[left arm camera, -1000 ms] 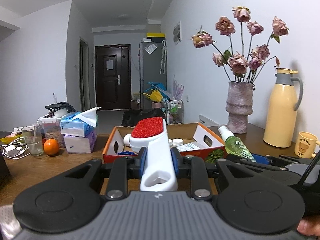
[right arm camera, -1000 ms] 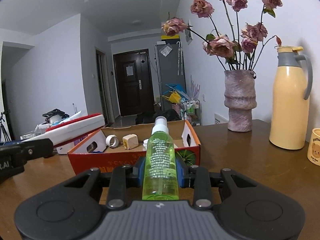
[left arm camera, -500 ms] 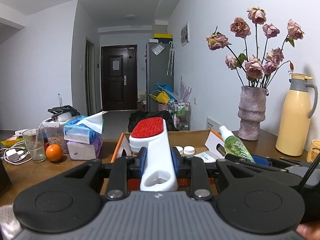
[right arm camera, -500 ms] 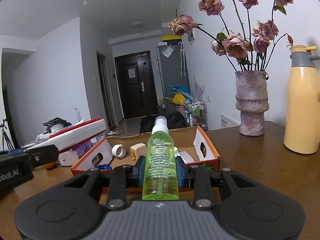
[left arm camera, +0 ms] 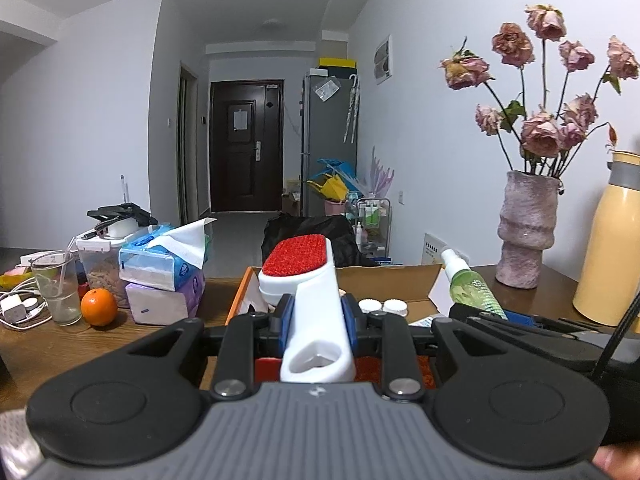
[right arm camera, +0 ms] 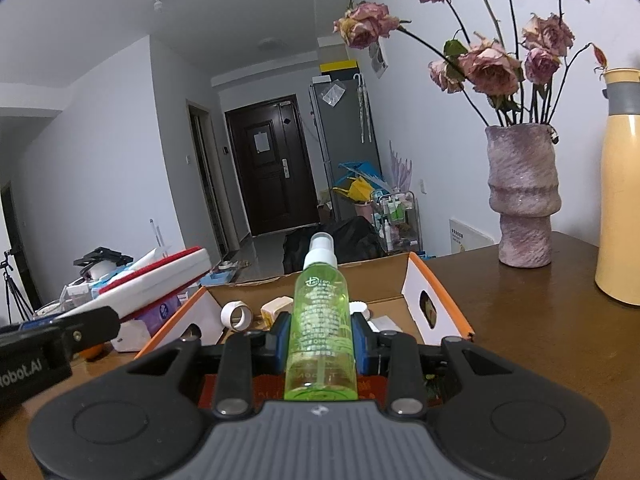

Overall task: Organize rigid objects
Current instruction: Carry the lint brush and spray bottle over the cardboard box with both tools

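My left gripper (left arm camera: 317,320) is shut on a white lint brush (left arm camera: 308,292) with a red pad, held above the near edge of an orange cardboard box (left arm camera: 400,276). My right gripper (right arm camera: 320,334) is shut on a green spray bottle (right arm camera: 322,320) with a white nozzle, pointing over the same box (right arm camera: 436,300). Inside the box lie a tape roll (right arm camera: 237,316), a small beige block (right arm camera: 276,307) and two white caps (left arm camera: 382,306). The brush (right arm camera: 160,276) and left gripper show at the left of the right wrist view; the bottle (left arm camera: 470,284) shows at the right of the left wrist view.
On the wooden table (right arm camera: 540,320) stand a textured vase (right arm camera: 522,196) of dried roses and a yellow thermos (right arm camera: 622,216) at the right. At the left sit tissue packs (left arm camera: 160,276), an orange (left arm camera: 99,307), a glass (left arm camera: 56,288) and a charger with cables (left arm camera: 18,308).
Both grippers have moved forward toward the box, which now looms larger and sits partly beneath them. Each keeps its hold on its object.
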A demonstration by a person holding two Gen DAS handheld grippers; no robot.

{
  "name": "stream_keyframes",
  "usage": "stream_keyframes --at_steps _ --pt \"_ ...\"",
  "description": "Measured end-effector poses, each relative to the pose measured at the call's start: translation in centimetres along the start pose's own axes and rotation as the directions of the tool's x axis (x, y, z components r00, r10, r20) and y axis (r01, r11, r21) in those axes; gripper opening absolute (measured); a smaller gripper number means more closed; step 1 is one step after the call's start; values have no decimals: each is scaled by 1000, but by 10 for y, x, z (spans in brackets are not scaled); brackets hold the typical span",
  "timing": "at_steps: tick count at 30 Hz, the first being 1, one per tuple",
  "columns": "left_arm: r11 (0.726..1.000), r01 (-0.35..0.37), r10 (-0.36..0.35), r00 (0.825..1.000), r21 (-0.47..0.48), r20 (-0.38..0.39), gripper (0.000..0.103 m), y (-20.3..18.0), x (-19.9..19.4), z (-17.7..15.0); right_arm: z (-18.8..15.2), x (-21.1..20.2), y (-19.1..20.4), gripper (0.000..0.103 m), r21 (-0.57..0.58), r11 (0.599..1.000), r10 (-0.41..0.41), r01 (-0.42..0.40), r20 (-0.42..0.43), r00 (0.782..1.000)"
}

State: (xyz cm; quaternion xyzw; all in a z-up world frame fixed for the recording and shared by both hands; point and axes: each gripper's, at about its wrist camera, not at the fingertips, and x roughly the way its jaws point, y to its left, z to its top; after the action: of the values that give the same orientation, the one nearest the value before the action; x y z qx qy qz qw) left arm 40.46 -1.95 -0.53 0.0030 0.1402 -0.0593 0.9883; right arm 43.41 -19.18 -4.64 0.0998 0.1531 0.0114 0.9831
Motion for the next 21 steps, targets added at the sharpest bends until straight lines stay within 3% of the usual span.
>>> stream_keyframes --at_steps 21 --pt "1000 -26 26 999 8 -24 26 3 86 13 19 77 -9 30 4 1000 -4 4 -28 1000"
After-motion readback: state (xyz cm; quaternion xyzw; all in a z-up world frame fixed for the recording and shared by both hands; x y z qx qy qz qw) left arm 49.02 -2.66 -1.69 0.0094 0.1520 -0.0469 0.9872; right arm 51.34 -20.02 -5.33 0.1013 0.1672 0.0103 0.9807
